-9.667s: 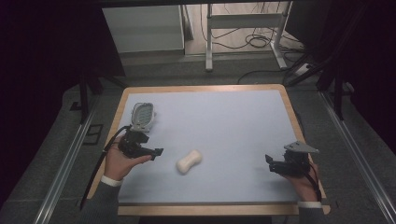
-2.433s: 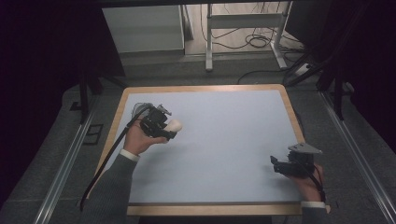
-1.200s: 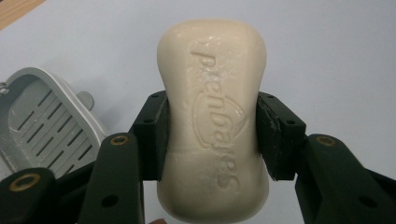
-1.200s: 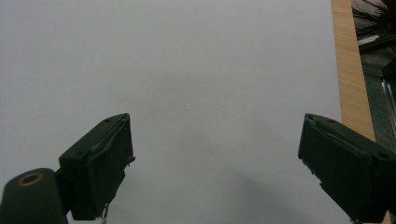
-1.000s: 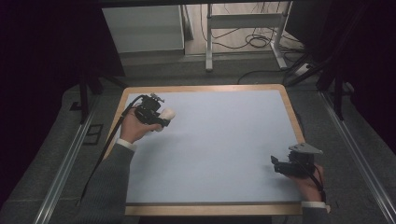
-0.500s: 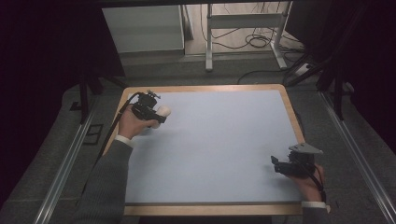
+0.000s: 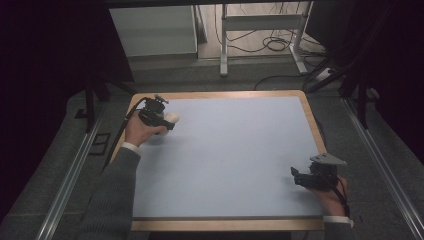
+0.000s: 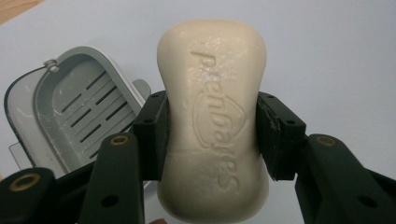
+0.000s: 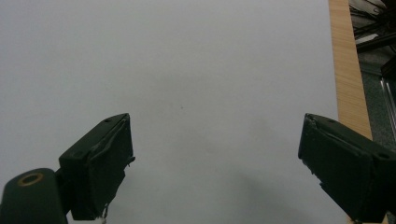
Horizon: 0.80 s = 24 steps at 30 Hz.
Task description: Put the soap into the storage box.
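Observation:
A cream soap bar with embossed lettering is clamped across its middle by my left gripper, both pads pressing on its sides. Just below and to the left of the bar in the left gripper view lies a grey slotted soap dish. In the high view the left gripper holds the soap near the table's far left corner, and the hand hides the dish. My right gripper rests near the front right with its jaws wide apart and nothing between them.
The table has a pale blue-grey top with a wooden rim. Beyond the far edge stand a white cabinet and a metal frame with cables. Rails run along both sides on the floor.
The soap, earlier lying loose mid-table, is now gripped by the left gripper, which has carried it toward the far left corner. The right hand has stayed put.

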Each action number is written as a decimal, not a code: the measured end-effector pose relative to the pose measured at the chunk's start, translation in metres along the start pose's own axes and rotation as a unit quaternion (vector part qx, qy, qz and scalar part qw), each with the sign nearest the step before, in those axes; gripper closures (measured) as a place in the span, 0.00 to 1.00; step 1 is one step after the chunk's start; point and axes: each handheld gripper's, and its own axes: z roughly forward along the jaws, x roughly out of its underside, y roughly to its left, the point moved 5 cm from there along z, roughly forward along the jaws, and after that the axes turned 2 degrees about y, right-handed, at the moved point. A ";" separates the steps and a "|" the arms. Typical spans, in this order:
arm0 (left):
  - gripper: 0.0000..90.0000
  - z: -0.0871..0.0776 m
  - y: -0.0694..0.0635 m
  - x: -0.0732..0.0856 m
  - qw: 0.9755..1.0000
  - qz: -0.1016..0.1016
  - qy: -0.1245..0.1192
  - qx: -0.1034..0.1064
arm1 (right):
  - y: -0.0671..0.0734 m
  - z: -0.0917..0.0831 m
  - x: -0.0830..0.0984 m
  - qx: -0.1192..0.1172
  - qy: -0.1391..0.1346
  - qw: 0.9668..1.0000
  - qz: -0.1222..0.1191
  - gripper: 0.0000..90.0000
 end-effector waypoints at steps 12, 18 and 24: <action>0.55 -0.002 0.011 -0.001 1.000 -0.016 -0.001 -0.007 | 0.000 0.001 0.001 -0.001 0.002 1.000 0.001 0.11; 0.55 0.000 0.017 -0.001 1.000 -0.027 0.003 -0.007 | 0.000 0.001 0.000 0.000 0.002 1.000 0.000 0.11; 0.55 0.001 0.025 -0.001 0.999 -0.038 0.004 -0.011 | 0.000 0.001 0.001 -0.001 0.003 1.000 0.001 0.11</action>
